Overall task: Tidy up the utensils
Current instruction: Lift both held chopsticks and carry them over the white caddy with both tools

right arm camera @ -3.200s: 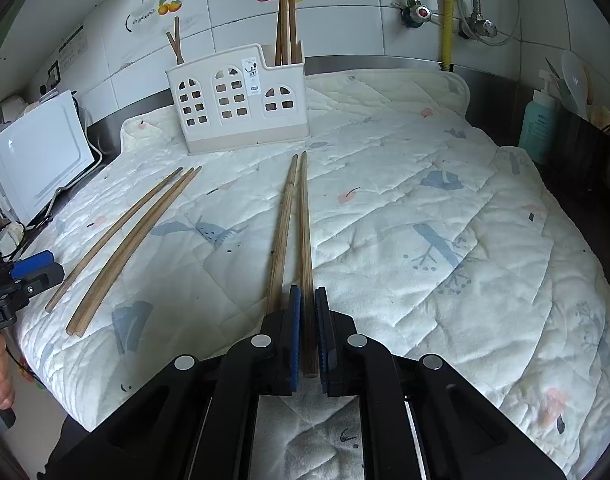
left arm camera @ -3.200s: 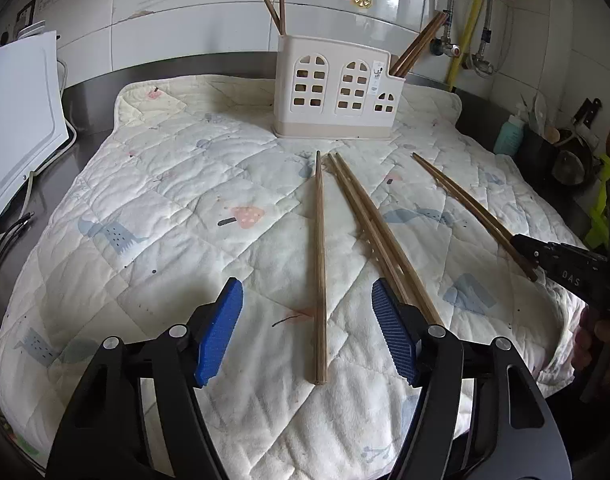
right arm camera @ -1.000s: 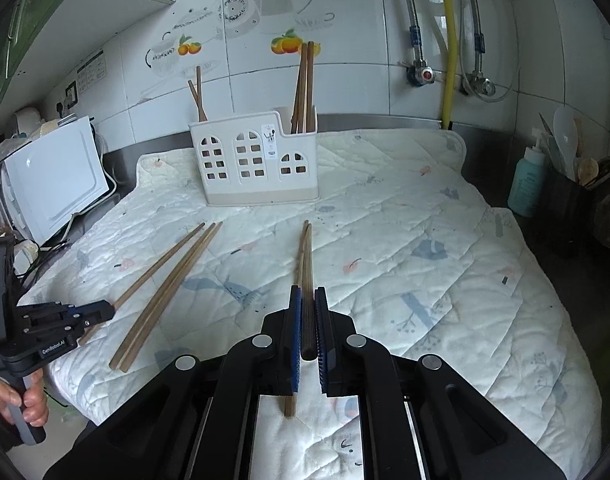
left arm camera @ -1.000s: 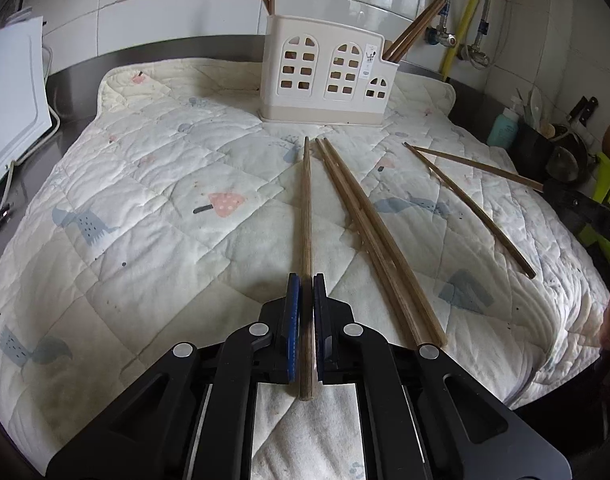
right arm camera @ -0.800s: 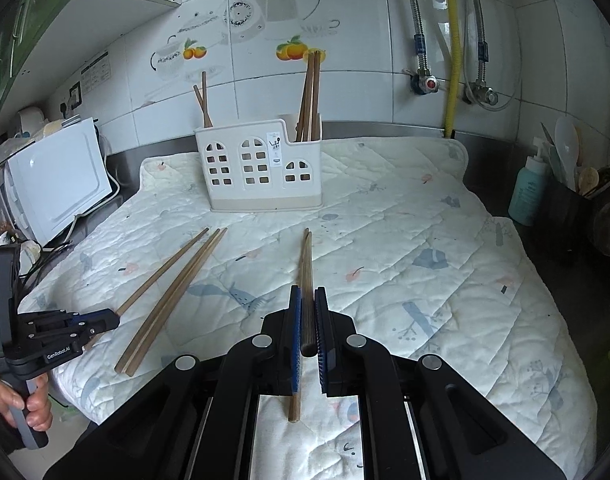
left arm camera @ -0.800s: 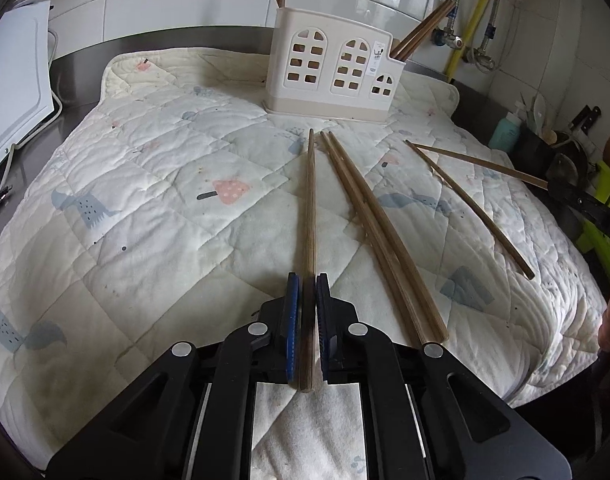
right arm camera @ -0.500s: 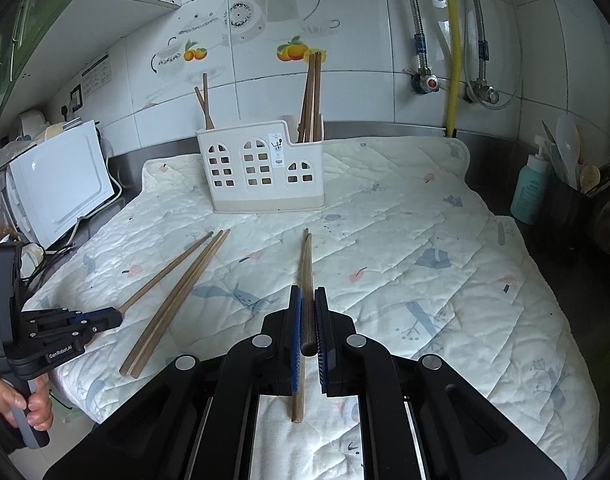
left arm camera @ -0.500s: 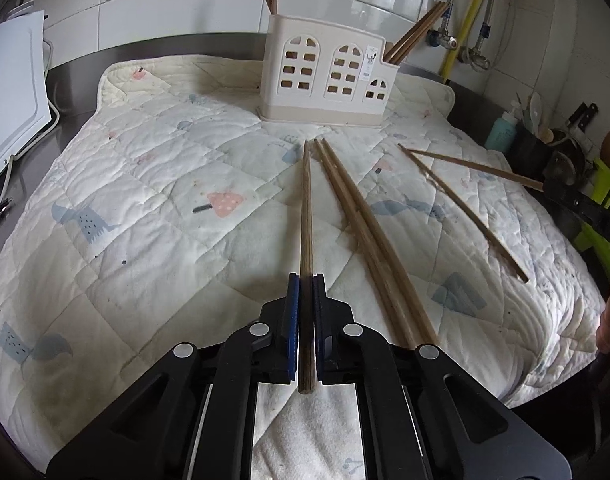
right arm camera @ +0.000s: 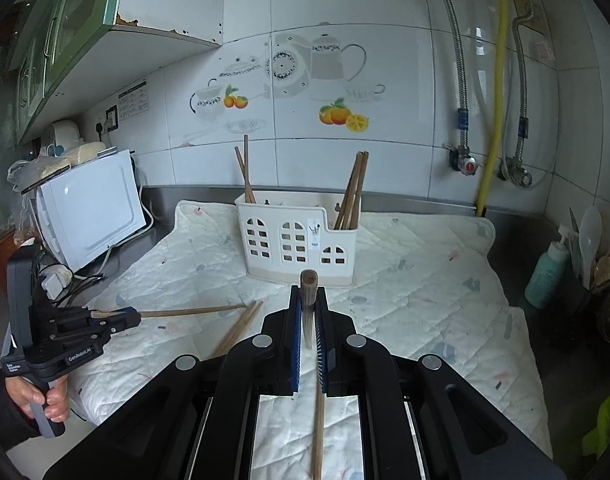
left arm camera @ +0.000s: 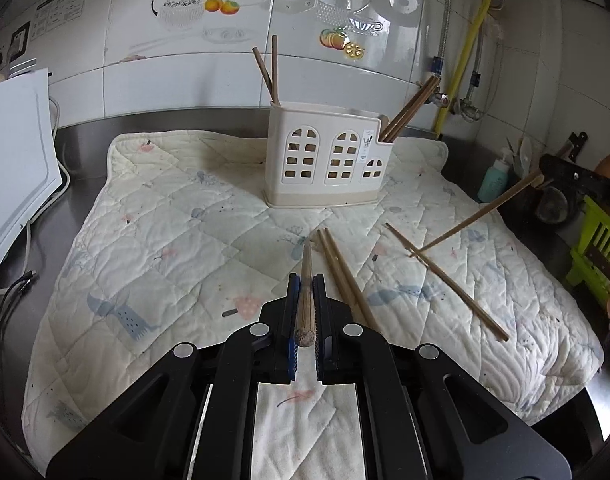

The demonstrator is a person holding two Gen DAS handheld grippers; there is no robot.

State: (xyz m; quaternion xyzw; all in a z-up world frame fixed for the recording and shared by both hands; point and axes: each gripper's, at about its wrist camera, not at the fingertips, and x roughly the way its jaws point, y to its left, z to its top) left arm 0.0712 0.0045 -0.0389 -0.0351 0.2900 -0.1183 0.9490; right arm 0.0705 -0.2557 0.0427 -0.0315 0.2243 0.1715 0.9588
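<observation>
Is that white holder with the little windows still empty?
No, the white holder already has brown chopsticks standing in both ends.

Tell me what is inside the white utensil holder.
The white utensil holder has two chopsticks standing at its left end and a bundle of chopsticks in its lower right compartment. Their lower ends and the holder's floor are hidden by its walls.

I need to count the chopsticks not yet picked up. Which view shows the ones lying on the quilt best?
The left wrist view: a pair and a single chopstick lie in plain sight on the quilt. The right wrist view shows only the pair's ends; the hand-held gripper hides the rest.
</observation>
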